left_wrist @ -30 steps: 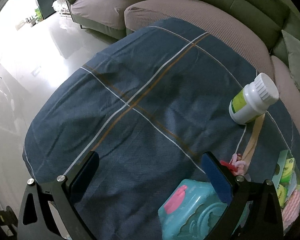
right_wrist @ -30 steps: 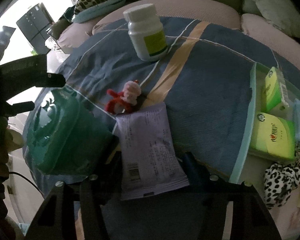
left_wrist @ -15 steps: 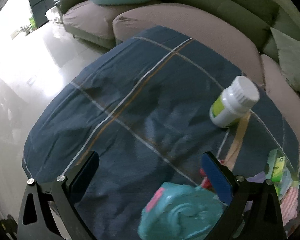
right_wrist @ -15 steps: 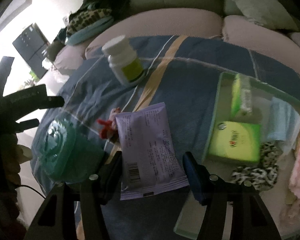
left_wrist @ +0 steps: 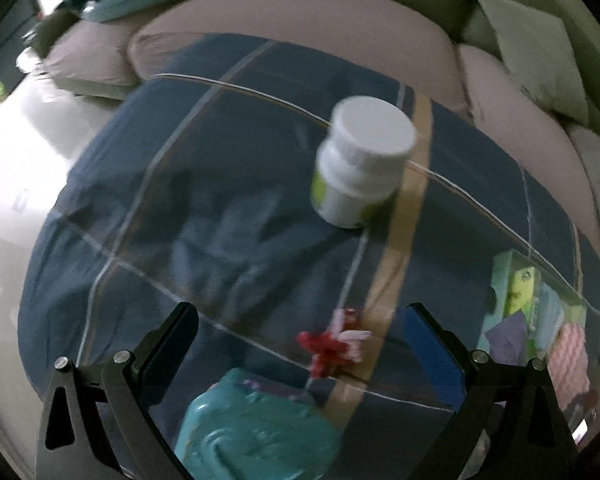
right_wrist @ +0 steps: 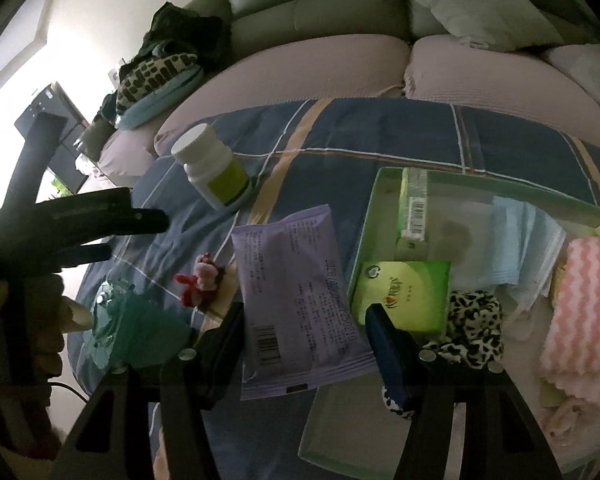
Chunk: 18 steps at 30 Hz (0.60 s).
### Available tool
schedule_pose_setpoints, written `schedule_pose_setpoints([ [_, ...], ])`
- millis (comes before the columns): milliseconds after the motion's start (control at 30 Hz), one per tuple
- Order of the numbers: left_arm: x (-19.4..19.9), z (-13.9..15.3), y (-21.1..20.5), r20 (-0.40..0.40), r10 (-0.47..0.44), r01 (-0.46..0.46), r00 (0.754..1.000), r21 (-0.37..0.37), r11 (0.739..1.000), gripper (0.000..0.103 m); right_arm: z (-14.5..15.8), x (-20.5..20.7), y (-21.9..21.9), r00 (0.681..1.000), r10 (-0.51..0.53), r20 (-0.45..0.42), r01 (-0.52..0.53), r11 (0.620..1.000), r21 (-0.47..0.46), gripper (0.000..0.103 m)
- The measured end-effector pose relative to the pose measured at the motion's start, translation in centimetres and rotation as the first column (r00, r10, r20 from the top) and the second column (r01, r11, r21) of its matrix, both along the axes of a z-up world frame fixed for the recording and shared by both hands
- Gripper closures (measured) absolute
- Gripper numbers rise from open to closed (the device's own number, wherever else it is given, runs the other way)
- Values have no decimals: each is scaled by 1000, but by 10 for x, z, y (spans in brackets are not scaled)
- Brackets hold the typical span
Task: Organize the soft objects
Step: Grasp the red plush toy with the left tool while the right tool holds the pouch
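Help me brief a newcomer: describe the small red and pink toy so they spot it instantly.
Start at the blue plaid cloth over the table. Follow its tan stripe down from the white bottle; the small red and pink toy lies beside the stripe, left of the purple packet. It is the only red thing there.

A lilac packet carries a printed date line that appears to read "2026 02 27" followed by further digits, with a barcode near its lower left corner; its fine print is too small to read. The green box bears a round logo and illegible characters. A barcode runs along the upright carton.
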<state>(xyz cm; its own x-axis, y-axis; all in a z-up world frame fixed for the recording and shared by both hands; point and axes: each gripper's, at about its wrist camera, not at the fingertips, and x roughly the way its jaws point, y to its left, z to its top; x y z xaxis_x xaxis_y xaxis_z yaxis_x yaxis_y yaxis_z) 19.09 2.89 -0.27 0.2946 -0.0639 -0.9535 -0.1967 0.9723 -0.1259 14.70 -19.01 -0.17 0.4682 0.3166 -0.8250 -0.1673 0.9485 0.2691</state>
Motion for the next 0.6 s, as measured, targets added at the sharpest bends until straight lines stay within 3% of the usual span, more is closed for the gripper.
schedule_pose_setpoints([
  [100, 13, -5, -5, -50, -49, 48, 998, -33, 998, 1, 1, 1, -3, 1000, -13, 4, 13, 1000, 6, 39],
  [200, 24, -15, -13, -103, -93, 93, 990, -3, 996, 2, 3, 0, -6, 1000, -25, 10, 25, 1000, 9, 39],
  [333, 31, -32, -24, -182, -144, 145, 973, -5, 989, 19, 8, 0, -13, 999, -39, 21, 39, 999, 18, 39],
  [533, 36, -55, -42, -285, -207, 224, 936, 28, 974, 20, 11, 0, -22, 998, -65, 25, 64, 997, 33, 39],
  [600, 37, -59, -48, -310, -223, 242, 924, 24, 970, 30, 11, 0, -24, 997, -71, 26, 70, 997, 38, 39],
])
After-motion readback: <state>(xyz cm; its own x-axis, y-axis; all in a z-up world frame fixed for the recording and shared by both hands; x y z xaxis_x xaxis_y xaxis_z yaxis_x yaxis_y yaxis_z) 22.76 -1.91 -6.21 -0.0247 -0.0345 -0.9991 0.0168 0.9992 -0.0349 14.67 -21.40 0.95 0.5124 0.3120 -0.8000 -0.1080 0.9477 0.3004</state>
